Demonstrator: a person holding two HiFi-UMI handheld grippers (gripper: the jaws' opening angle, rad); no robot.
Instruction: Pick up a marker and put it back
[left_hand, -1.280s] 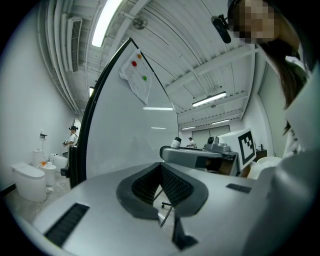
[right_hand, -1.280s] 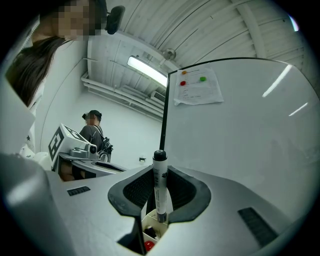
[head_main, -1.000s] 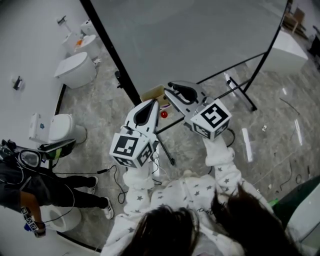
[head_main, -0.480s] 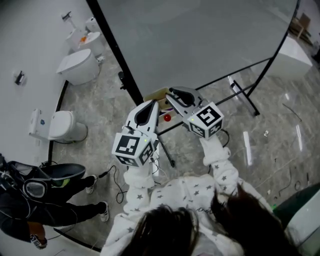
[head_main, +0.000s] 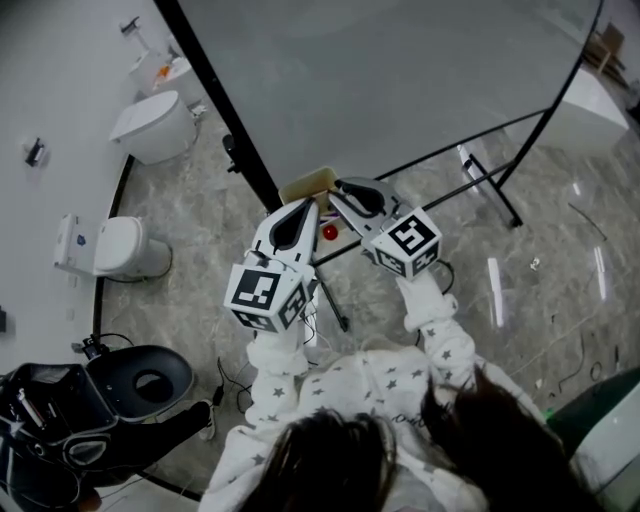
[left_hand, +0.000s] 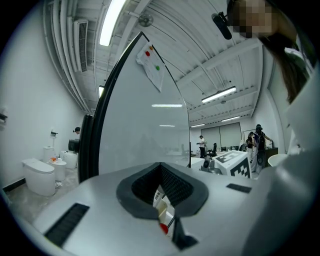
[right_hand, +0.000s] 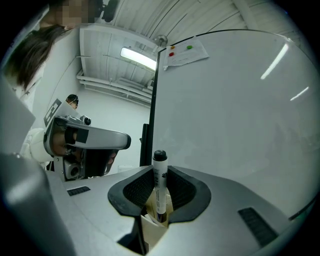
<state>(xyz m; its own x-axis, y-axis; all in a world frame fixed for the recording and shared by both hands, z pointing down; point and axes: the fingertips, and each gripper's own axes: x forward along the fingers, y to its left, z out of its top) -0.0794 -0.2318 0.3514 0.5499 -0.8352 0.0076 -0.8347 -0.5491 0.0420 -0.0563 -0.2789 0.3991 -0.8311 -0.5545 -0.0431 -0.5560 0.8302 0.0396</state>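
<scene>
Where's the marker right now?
In the right gripper view, the marker stands upright, clamped in the right gripper, its lower end over the tan box, with the whiteboard behind.

Glossy whiteboard (head_main: 400, 80), smooth plastic marker (right_hand: 160, 187)

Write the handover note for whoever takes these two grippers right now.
Right gripper: shut on the marker, which stands upright with its black cap up.
Left gripper: jaws together, nothing between them.
Cardboard box: by the foot of the whiteboard, just beyond both grippers' tips.
Done: marker picked up.
Left: put it back, probably into that box, then release.
</scene>
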